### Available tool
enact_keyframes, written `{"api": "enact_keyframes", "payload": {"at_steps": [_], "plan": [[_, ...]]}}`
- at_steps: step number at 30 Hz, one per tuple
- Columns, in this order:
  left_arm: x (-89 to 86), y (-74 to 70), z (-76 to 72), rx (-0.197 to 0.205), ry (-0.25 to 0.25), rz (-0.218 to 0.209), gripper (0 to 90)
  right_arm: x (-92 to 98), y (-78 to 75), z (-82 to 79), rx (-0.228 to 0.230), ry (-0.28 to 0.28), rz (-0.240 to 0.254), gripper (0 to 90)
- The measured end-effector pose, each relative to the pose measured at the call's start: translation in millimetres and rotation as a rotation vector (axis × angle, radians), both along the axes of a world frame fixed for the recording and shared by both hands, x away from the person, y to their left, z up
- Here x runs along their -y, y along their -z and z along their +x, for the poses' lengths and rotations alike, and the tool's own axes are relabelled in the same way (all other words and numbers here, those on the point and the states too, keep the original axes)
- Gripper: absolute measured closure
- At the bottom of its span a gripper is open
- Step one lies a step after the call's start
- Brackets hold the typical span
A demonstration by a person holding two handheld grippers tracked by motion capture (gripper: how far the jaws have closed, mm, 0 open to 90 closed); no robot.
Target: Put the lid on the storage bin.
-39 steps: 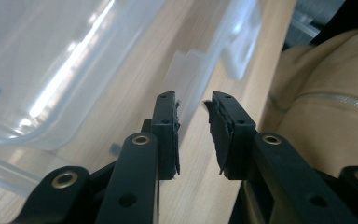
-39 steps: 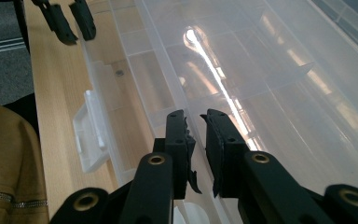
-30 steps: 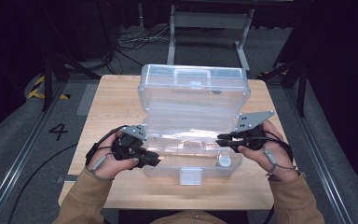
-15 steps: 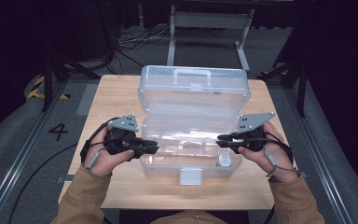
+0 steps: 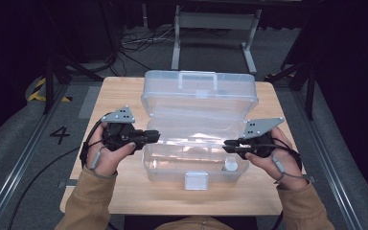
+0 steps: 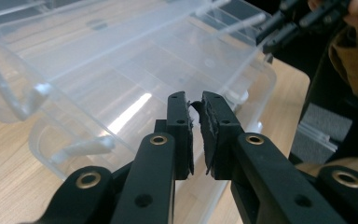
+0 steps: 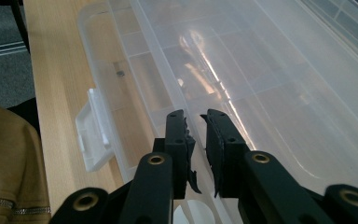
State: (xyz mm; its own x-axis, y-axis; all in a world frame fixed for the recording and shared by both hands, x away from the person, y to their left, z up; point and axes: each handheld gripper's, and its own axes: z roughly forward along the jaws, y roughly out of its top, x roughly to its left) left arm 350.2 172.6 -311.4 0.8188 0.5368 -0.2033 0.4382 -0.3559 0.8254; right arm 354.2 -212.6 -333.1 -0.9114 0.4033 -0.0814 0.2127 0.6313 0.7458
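Left hand-held gripper (image 5: 154, 136) drew back to left edge of clear box (image 5: 199, 103), jaws closing, nearly together, empty.

A light wooden table (image 5: 120, 98) carries one thing: a clear plastic box (image 5: 196, 158) at its centre. The box's raised lid (image 5: 199, 98) leans toward twelve o'clock, and its white latch (image 5: 196, 181) faces six o'clock.
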Motion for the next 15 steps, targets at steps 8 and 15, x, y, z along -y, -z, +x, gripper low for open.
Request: {"api": "enact_keyframes", "payload": {"at_steps": [8, 15], "plan": [[-2.9, -1.6, 4.4, 0.021, -0.097, -0.014, 83.8, 1.5, 0.8, -3.9, -0.001, 0.004, -0.003, 79.3], [-7.0, -4.5, 7.9, 0.022, -0.156, -0.013, 89.6, 0.8, 1.9, -10.2, -0.016, -0.012, -0.015, 80.7]]}}
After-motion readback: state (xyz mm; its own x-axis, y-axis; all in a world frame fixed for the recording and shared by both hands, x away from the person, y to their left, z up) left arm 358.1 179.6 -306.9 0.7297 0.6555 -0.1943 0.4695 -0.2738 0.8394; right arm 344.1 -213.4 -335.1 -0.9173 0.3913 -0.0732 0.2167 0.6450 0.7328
